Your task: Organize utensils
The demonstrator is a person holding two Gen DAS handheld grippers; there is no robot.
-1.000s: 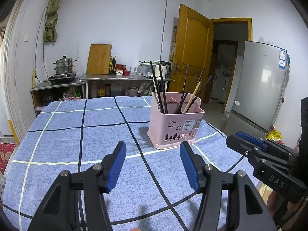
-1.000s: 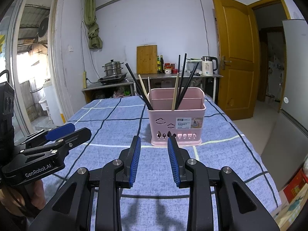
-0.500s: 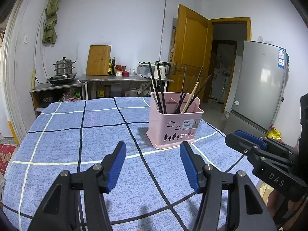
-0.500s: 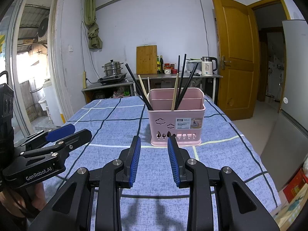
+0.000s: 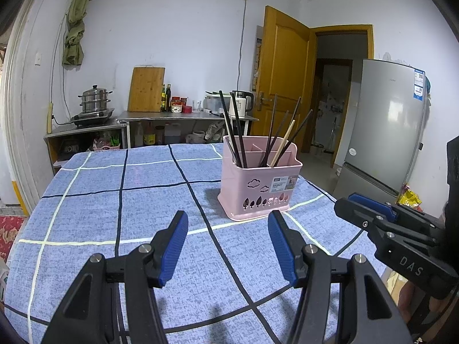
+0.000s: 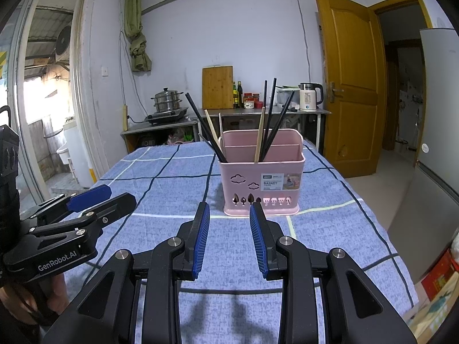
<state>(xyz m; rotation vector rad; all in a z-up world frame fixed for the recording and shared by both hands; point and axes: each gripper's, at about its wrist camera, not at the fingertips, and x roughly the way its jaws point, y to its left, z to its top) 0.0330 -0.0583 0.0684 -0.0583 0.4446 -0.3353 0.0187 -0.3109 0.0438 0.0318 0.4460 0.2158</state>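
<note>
- Chopsticks [image 6: 266, 120] stand in a pink basket [image 6: 261, 183] on the desk [image 5: 114, 215], just ahead of both grippers.
- Left gripper [image 5: 228, 243] and right gripper [image 6: 229, 236] hover with fingers apart, holding nothing.
- Risk: a hurried reach could clip the leaning sticks and tip the light basket.

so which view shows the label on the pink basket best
The right wrist view: the label on the pink basket faces the camera squarely, and the word BASKET is readable. In the left wrist view the label sits on a side turned away at an angle, smaller and harder to read.
</note>
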